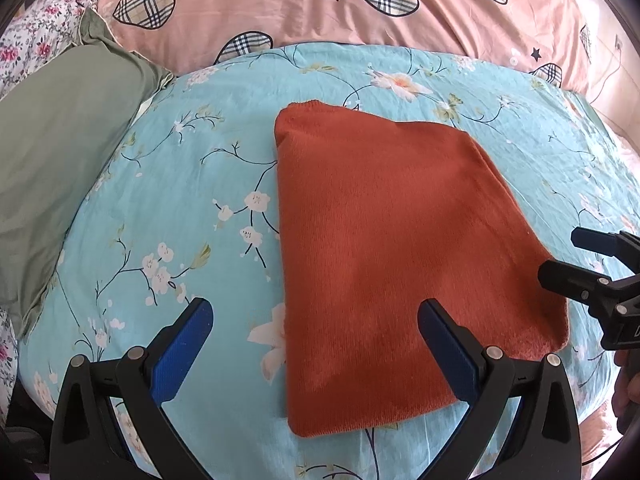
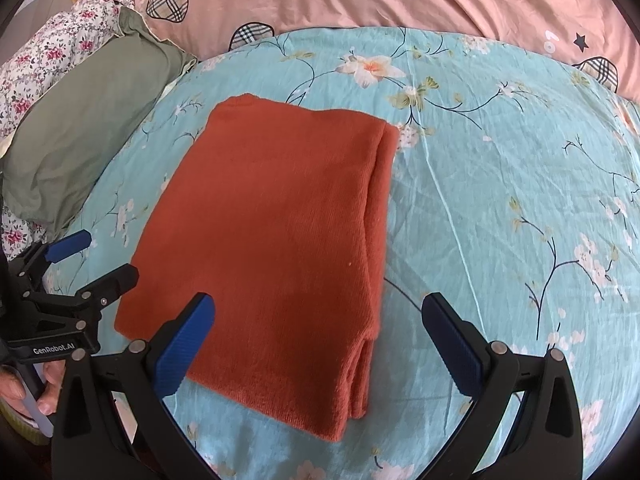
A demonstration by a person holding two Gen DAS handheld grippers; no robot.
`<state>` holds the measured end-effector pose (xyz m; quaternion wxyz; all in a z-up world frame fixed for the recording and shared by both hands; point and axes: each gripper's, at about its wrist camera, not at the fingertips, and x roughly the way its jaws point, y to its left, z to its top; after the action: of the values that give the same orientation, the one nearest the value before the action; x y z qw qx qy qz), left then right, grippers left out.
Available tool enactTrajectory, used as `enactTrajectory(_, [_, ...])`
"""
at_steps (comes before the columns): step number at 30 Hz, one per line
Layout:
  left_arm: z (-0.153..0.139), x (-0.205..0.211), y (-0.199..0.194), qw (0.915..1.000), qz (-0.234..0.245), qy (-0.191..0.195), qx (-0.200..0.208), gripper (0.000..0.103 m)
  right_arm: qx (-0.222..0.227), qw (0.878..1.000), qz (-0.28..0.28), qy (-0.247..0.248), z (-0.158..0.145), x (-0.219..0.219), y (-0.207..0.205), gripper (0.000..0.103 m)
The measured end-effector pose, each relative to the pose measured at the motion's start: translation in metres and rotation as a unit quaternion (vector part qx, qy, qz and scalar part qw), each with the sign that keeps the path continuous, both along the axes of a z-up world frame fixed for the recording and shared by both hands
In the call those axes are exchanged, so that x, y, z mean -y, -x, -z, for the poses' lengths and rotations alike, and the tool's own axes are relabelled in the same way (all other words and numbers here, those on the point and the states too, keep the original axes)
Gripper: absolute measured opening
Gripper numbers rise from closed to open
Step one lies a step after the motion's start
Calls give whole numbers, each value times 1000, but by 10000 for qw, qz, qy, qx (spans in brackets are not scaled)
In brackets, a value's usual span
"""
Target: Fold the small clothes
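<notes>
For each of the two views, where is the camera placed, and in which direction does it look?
Left wrist: sits on the left hand-held gripper, looking forward over the folded orange cloth on the blue sheet; its open blue fingers show, with the right hand-held gripper at the right edge.
Right wrist: sits on the right hand-held gripper, over the cloth's layered right edge; the left hand-held gripper shows at the left edge.
Both share the cloth, sheet, green pillow and pink quilt.
</notes>
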<state>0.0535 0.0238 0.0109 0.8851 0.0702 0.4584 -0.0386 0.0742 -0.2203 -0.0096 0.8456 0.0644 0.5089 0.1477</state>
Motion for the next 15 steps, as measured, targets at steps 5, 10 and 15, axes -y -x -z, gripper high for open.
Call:
enactTrajectory(5, [-1,1,-5,10000,8,-21,3,102,11,10000,0,-61,-1,1,-6,103])
enactTrajectory(10, [-3,1,-16,9999,-52,-17,103,102,-13,9999,-11,-131,2,2,-15,103])
enactTrajectory(15, [1,1,-31,9998,-116,-70,112,102,-42,9996,16,-286,4,6,-26,103])
